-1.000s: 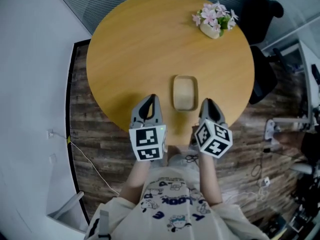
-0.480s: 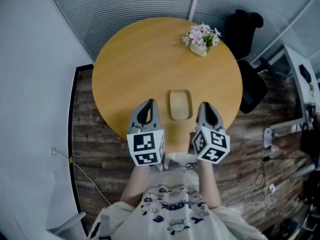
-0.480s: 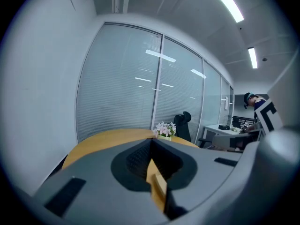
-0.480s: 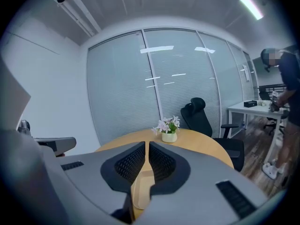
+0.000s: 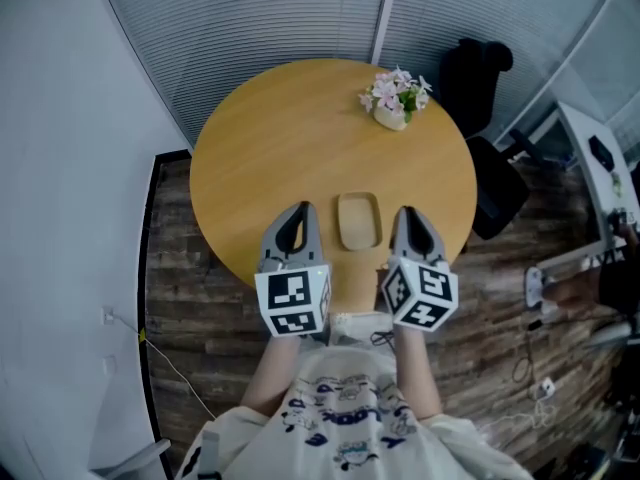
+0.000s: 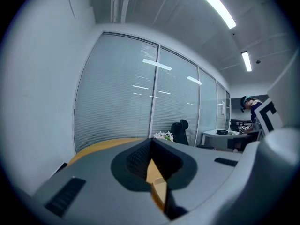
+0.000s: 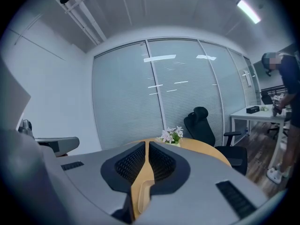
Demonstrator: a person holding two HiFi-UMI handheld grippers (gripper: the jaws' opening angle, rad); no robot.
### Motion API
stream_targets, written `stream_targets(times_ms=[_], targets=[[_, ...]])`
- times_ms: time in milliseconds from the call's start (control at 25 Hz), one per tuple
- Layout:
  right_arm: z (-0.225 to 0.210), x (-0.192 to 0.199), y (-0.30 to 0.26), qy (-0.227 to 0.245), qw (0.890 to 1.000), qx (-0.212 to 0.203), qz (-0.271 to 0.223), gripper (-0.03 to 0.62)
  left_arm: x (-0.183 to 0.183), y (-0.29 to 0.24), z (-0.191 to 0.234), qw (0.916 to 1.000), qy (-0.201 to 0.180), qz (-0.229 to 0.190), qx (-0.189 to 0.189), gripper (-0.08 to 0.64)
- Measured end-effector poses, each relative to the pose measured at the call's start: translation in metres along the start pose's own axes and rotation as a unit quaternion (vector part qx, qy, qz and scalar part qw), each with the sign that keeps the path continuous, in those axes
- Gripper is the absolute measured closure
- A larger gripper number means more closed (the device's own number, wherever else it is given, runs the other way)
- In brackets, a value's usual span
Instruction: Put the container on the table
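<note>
Container [image 5: 358, 221]: lies flat on the round worktop [image 5: 290, 138], close to its near edge and clear of both tools. Judged from this, the placing is already done and neither tool has hold of it.

Left gripper [image 5: 300, 211]: its own view shows the fingers [image 6: 133, 162] drawn together, with only a thin slit between them. The worktop's wood colour shows through the slit, and nothing is held.

Right gripper [image 5: 404, 213]: same condition. The fingers [image 7: 161, 162] are closed to a narrow slit and hold nothing.

Governing relation: the container sits between the two grippers, about level with their tips. It lies to the right of the left gripper and to the left of the right one. Its long axis runs away from the person, roughly parallel to both tools. The right gripper appears marginally the nearer, though the difference is slight. Any re-grasp would need that tool opened and turned inward across the short axis.

Change from the earlier frames: the head camera has drawn back, so the worktop and flowers [image 5: 393, 96] show smaller and more central. The container keeps its spot on the worktop. A second ago it lay slightly ahead of the tips; it is now level with them. The grippers flank it as before, a little closer in.
</note>
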State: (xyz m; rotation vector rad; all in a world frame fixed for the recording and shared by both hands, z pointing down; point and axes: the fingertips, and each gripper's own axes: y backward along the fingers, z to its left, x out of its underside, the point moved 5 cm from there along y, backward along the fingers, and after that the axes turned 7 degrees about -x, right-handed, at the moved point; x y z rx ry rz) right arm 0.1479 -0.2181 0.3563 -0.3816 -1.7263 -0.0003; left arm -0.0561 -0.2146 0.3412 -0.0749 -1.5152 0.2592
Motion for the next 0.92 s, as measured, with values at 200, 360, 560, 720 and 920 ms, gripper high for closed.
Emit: stream_targets(times_ms=[200, 360, 560, 720, 920], targets=[[0.0054, -0.0029, 0.0035, 0.004, 1.000, -0.003, -0.004, 0.568, -0.0025, 0.0043, 0.0017, 1.0000, -0.002, -0.004, 0.000, 0.557], [0.0075, -0.0032, 0.0036, 0.003, 1.000, -0.006, -0.004, 0.568, -0.0036, 0.0049, 0.0009, 1.0000, -0.002, -0.005, 0.001, 0.557], [0.0064, -0.0020, 0.0035, 0.004, 1.000, -0.006, -0.002, 0.568, -0.0049, 0.0046, -0.0016, 1.0000, -0.002, -0.006, 0.004, 0.557], [0.0057, -0.0004, 0.0032, 0.002, 1.000, -0.006, -0.001, 0.568, -0.0043, 0.0044, -0.0020, 1.0000, -0.003, -0.006, 0.005, 0.557], [0.0035, 0.0000, 0.0030, 0.000, 1.000, -0.005, 0.000, 0.568, -0.0043, 0.0037, -0.0032, 1.0000, -0.003, -0.006, 0.006, 0.557]])
